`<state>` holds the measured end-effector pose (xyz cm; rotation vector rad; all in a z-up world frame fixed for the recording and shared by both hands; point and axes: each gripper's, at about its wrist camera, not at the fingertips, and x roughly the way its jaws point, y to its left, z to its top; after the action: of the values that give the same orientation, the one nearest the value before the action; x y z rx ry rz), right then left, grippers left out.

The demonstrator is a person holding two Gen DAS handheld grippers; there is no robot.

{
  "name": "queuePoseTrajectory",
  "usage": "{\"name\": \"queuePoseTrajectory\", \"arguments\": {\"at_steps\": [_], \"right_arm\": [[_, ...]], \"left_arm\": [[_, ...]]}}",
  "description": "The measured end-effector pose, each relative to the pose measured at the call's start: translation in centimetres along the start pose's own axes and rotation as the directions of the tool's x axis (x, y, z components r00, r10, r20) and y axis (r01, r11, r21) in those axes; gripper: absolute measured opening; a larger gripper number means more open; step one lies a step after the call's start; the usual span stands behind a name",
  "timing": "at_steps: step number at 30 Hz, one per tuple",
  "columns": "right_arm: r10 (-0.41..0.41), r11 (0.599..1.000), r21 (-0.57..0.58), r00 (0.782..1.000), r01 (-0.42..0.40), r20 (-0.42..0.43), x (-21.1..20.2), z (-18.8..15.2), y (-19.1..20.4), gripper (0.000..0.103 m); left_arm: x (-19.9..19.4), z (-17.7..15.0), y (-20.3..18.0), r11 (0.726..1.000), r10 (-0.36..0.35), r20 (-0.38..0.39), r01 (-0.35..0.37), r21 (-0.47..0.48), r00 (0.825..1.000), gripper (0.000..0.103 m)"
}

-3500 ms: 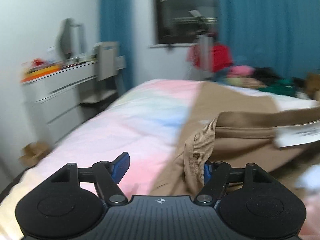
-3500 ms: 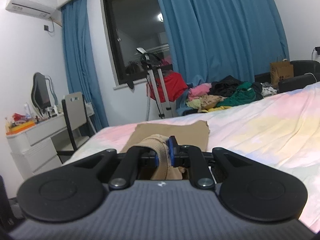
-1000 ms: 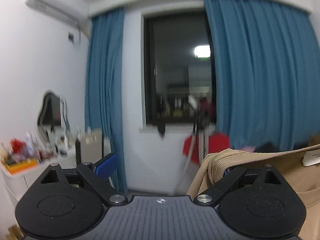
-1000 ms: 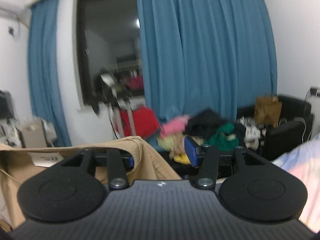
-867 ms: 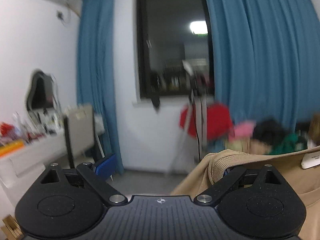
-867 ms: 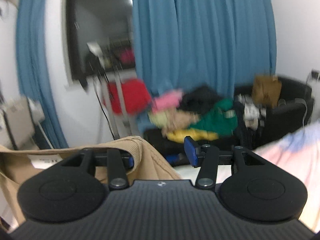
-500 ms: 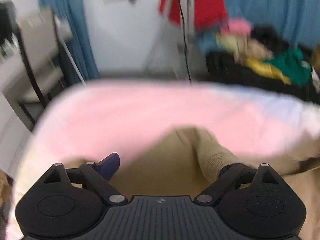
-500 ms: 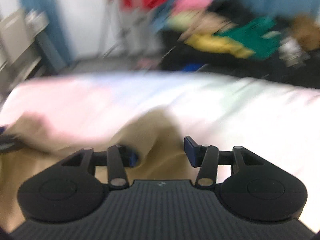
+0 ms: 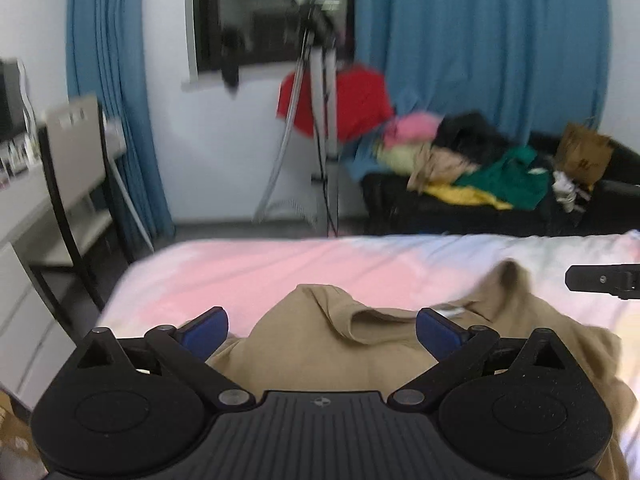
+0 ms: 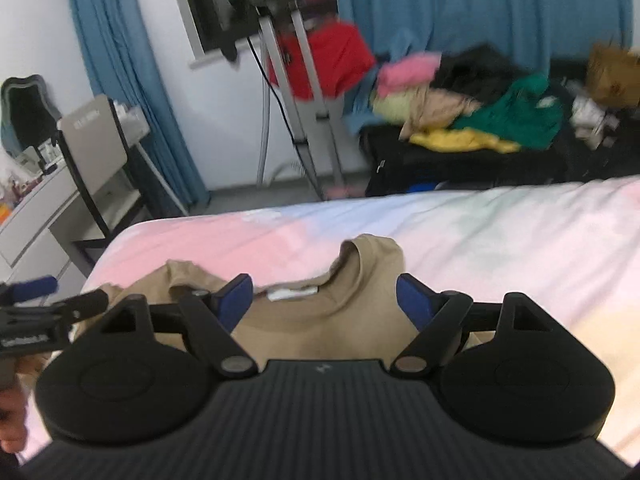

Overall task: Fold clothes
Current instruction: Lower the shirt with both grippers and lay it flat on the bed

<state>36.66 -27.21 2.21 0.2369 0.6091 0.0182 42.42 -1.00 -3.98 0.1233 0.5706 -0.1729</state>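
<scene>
Shirt: tan shirt lies rumpled on the bed, just ahead of both our grippers.
Left gripper: we have it spread wide, gripping nothing.
Right gripper: spread wide too, poised over the collar.

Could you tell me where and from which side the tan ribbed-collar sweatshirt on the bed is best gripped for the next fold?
Probably at the two raised shoulder humps beside the collar of the tan ribbed-collar sweatshirt: the cloth stands up off the pastel bedsheet there, giving an edge to pinch. Come from the near side, over the garment, the open left gripper to the left hump and the open right gripper to the right one.
</scene>
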Motion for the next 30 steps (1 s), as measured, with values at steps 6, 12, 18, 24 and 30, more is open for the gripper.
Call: {"name": "queuePoseTrajectory", "arguments": {"at_steps": [6,12,18,24,30], "right_arm": [[0.041,0.999,-0.004,0.991,-0.041,0.128,-11.2,-7.4,1.1,0.081],[0.100,0.994,0.014,0.967,-0.107,0.234,-18.9,-14.9,0.2,0.081],[0.080,0.963,0.226,0.957,-0.146,0.278,-19.5,-17.0,-5.2,0.080],[0.150,0.682,0.671,0.954,-0.289,0.258,-12.7,-19.7,-14.2,0.075],[0.200,0.570,0.769,0.957,-0.289,0.211,-4.3,-20.9,-17.9,0.075]], "left_arm": [[-13.4,-6.8,-2.4,0.999,0.028,0.112,-0.032,0.030,0.993,0.101],[-24.3,-14.5,-3.8,0.997,0.074,0.171,-0.069,-0.035,0.982,0.101],[-30.8,-19.3,-3.2,0.991,0.063,0.152,-0.044,-0.126,0.986,0.103],[-29.8,-22.2,-2.9,0.978,0.056,0.076,-0.040,-0.204,0.995,0.103],[-26.7,-22.0,-3.0,0.965,0.054,0.078,-0.032,-0.262,0.996,0.103]]}}
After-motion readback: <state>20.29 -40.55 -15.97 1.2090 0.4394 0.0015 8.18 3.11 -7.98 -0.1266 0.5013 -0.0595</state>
